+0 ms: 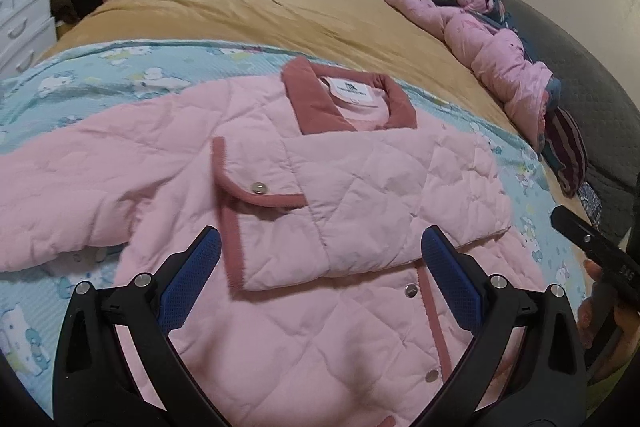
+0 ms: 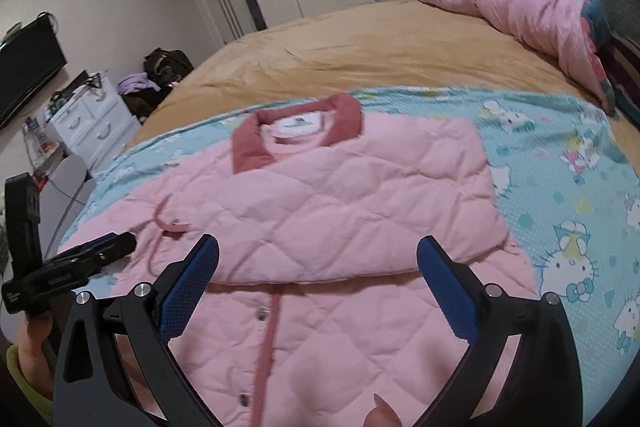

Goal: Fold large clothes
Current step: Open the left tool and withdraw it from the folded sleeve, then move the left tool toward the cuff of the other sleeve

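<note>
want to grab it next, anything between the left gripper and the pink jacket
Nothing visible. The left gripper hangs open directly over the pink quilted jacket, whose one sleeve is folded across the chest; only air lies between its fingers and the fabric.

A bed (image 1: 248, 3) fills both views under a tan cover (image 2: 360, 47). A blue cartoon-cat sheet (image 2: 560, 187) lies over the lower half of the frame. A pink quilted jacket (image 1: 360, 179) lies flat on the sheet. A crumpled pink quilt (image 1: 492, 55) is heaped at upper right on the cover.
</note>
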Tool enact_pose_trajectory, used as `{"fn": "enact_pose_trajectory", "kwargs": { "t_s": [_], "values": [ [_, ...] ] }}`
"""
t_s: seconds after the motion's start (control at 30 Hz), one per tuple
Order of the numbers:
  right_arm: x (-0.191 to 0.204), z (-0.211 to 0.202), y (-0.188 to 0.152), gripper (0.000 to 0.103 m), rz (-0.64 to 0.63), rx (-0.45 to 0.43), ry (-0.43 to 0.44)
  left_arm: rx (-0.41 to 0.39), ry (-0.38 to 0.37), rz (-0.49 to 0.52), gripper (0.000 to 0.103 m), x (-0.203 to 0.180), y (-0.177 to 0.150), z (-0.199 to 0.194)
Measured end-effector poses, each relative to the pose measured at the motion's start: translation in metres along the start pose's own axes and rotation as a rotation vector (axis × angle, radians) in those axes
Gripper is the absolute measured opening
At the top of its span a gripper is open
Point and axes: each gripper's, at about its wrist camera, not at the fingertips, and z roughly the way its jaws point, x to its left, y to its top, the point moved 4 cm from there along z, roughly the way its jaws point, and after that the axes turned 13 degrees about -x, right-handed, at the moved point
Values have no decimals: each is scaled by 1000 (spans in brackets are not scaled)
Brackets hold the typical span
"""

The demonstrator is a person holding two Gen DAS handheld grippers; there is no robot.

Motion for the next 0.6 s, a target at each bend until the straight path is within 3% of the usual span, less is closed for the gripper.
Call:
{"fn": "enact_pose_trajectory", "kwargs": {
  "t_s": [0.6],
  "values": [
    [89,-6,25,99,-69,-47,89,-112,97,-86,94,67,17,-62]
  ]
}}
